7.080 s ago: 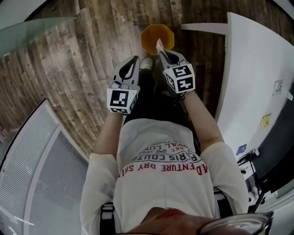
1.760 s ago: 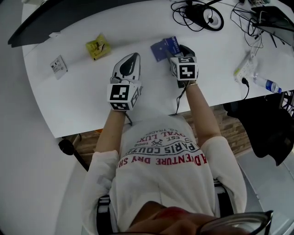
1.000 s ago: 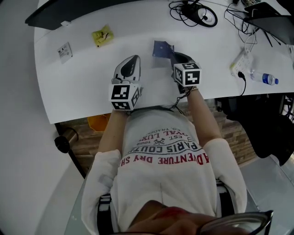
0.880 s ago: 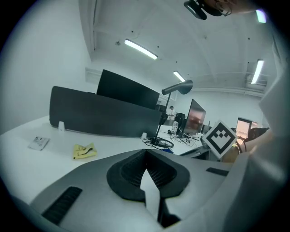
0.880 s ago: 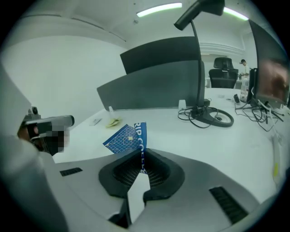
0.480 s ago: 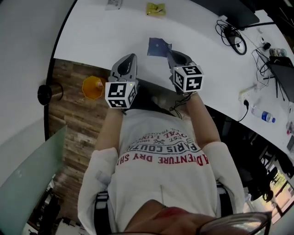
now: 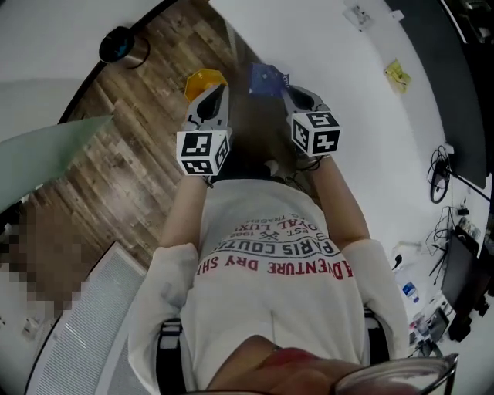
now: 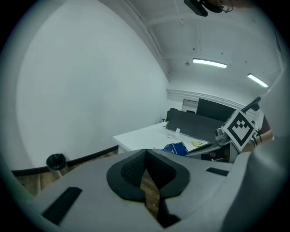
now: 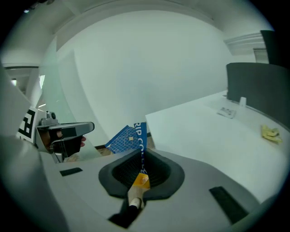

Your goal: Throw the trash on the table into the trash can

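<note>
My right gripper [image 7: 285,88] is shut on a blue printed wrapper [image 7: 266,79], which sticks up and forward from between its jaws [image 9: 129,137]. It hangs over the wooden floor, off the edge of the white table [image 7: 332,69]. The orange trash can [image 7: 203,79] stands on the floor just beyond my left gripper [image 7: 218,88] and shows through the right jaws' gap [image 9: 140,180]. The left gripper [image 8: 146,156] is shut and holds nothing. A yellow crumpled piece of trash [image 7: 397,73] and a small white packet [image 7: 359,14] lie on the table.
A black cylindrical bin [image 7: 117,44] stands by the white wall at the upper left. A glass panel [image 7: 46,150] borders the floor on the left. Cables and a dark monitor [image 7: 455,270] sit at the table's far right.
The view has swung from the tabletop to the floor. Both grippers have moved off the table's edge, the blue wrapper still in the right one, and the orange can is now just ahead of the left gripper.
</note>
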Demonstrator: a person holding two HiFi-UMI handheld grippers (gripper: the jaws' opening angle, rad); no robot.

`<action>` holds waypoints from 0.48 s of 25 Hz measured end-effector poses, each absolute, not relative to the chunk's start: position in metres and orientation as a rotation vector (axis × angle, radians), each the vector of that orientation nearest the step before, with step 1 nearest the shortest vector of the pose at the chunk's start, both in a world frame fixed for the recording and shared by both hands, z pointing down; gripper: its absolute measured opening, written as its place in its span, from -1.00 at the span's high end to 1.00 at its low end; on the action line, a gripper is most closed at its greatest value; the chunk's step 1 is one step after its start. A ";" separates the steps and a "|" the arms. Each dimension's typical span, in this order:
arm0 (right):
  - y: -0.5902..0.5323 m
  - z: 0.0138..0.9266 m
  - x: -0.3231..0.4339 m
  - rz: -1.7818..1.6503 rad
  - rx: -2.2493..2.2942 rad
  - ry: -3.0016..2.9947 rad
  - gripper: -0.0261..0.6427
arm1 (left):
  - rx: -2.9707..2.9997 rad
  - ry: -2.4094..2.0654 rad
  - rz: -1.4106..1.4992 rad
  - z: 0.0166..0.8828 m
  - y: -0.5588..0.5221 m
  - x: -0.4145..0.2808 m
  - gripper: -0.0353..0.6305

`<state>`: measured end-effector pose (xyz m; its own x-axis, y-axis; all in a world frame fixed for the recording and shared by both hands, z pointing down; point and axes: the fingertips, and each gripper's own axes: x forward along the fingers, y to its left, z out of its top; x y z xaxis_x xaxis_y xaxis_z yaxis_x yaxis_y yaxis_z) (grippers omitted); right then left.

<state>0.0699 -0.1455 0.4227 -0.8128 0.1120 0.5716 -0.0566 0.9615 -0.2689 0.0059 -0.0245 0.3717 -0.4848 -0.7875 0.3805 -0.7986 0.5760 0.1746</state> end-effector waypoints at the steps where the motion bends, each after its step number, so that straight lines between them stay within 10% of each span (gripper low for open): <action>1: -0.127 0.428 0.051 0.354 -0.085 -2.479 0.80 | 1.232 -2.401 0.026 0.378 -0.006 -0.009 0.82; 12: 0.036 0.563 -0.086 0.205 -0.410 -2.205 0.80 | 0.824 -2.411 -0.073 0.483 0.160 -0.113 0.82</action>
<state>-0.0858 0.0359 0.5632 -0.5759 0.3612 0.7334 0.2196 0.9325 -0.2868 -0.1126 0.1605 0.4827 -0.6384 -0.5753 0.5114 -0.5433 0.8074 0.2300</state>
